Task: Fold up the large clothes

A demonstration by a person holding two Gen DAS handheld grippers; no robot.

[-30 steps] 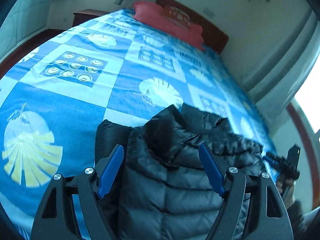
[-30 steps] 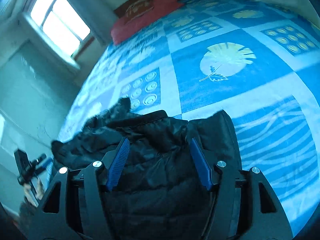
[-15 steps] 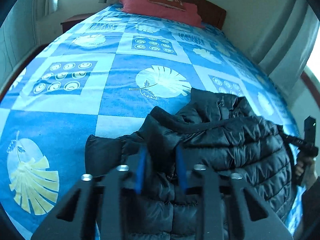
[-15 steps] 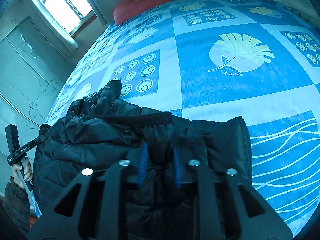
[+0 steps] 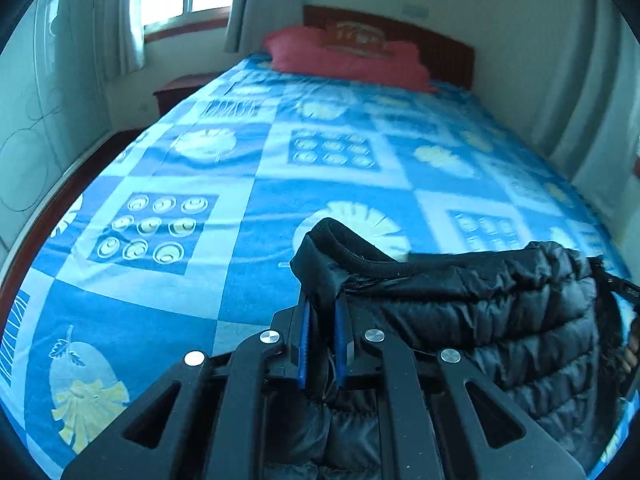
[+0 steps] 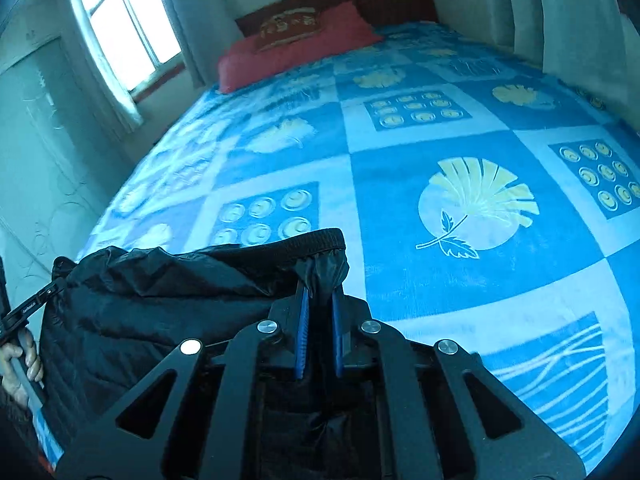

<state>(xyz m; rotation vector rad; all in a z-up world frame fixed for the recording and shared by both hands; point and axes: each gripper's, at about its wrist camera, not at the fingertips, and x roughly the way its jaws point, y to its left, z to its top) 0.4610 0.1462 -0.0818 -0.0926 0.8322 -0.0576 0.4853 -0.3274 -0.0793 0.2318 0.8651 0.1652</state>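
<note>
A black quilted puffer jacket [image 5: 500, 320] hangs stretched between my two grippers above the near end of the bed. My left gripper [image 5: 322, 308] is shut on the jacket's left corner at its ribbed edge. My right gripper [image 6: 320, 304] is shut on the jacket's [image 6: 160, 300] right corner, also at the ribbed edge. Each view shows the other gripper at the jacket's far end: the right one in the left wrist view [image 5: 618, 288], the left one in the right wrist view [image 6: 32, 308]. The jacket's lower part hangs hidden below the grippers.
The bed [image 5: 248, 184] has a blue and white patterned blanket. A red pillow [image 5: 344, 60] lies against a dark wooden headboard [image 5: 440, 52]. A window [image 6: 128, 28] with curtains and a nightstand [image 5: 180, 88] stand on the left side. A wall runs along the right side.
Both grippers went from open over the jacket lying on the bed to shut on its edge. They lifted the jacket, now stretched between them.
</note>
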